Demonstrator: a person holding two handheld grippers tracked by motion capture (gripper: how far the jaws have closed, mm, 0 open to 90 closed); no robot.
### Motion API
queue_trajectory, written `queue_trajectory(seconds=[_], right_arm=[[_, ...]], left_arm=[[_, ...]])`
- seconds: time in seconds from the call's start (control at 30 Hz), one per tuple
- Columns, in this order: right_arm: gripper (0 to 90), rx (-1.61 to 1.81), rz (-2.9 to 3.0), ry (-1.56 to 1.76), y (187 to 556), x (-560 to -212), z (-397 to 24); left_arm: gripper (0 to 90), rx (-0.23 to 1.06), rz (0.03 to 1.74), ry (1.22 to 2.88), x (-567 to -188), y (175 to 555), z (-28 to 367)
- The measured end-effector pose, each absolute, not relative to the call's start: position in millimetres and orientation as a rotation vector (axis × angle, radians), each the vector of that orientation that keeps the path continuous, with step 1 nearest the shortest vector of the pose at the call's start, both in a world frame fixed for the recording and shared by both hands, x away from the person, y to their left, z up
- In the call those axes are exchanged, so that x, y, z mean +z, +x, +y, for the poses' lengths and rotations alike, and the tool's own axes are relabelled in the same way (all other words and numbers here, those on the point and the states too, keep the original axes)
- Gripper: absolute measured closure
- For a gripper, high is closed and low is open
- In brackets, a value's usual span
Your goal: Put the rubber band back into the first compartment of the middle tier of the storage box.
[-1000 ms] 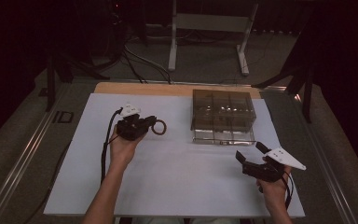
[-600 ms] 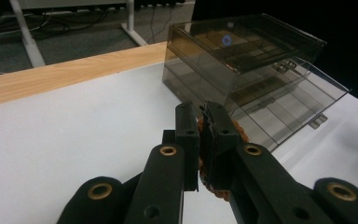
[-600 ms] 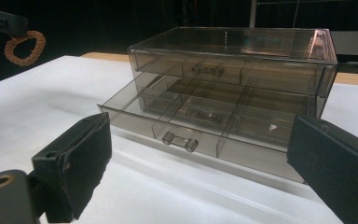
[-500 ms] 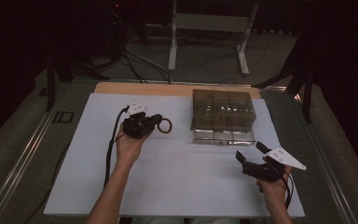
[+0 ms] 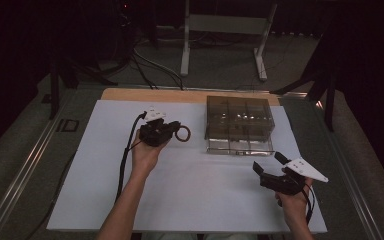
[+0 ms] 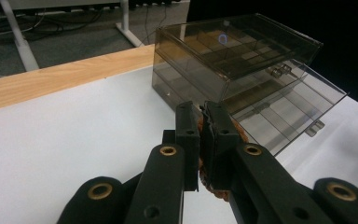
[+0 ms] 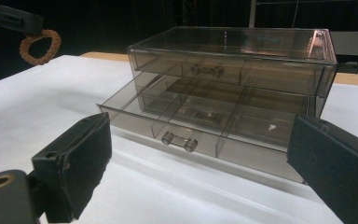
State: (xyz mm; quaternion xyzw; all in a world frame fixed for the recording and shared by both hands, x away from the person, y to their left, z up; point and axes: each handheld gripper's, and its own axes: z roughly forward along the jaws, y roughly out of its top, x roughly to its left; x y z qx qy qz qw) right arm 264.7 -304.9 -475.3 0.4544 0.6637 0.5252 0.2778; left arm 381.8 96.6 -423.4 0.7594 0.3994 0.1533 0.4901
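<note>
Left fingers (image 6: 200,140) clamping braided ring (image 7: 39,45), lower drawer (image 7: 186,123) open, dividers visible

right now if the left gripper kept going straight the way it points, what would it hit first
Most likely the clear drawer box. The left gripper, shut on a brown braided ring, points at the box's near corner, above its pulled-out lower drawer. Bare white table lies between; depth is hard to judge.

The left gripper (image 5: 172,131) is held above the table at about 11 o'clock, its forearm reaching up from 6, jaws pointing toward 3 and clamped tight on a ring (image 5: 182,133). The right gripper (image 5: 266,167) sits low at 5 o'clock, jaws spread wide, aimed toward 11.
</note>
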Motion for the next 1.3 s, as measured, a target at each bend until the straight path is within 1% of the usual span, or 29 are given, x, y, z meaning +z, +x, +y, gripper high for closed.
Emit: queue_trajectory(seconds=[0.53,0.63,0.87,0.93,1.3], right_arm=[[6.5,1.395,1.771,1.224,265,-475,-306],[3.9,1.386,1.772,1.229,265,-475,-305],[2.3,1.368,1.778,1.232,264,-474,-304],[0.0,1.372,1.783,1.233,265,-474,-304],[0.0,1.352,1.789,1.212,264,-474,-301]], left_arm=[[87.4,0.361,0.964,1.853,-425,390,81],[87.4,0.355,0.961,1.854,-426,391,78],[87.4,0.35,0.957,1.856,-426,393,71],[87.4,0.349,0.958,1.854,-426,394,69],[87.4,0.336,0.952,1.854,-427,397,59]])
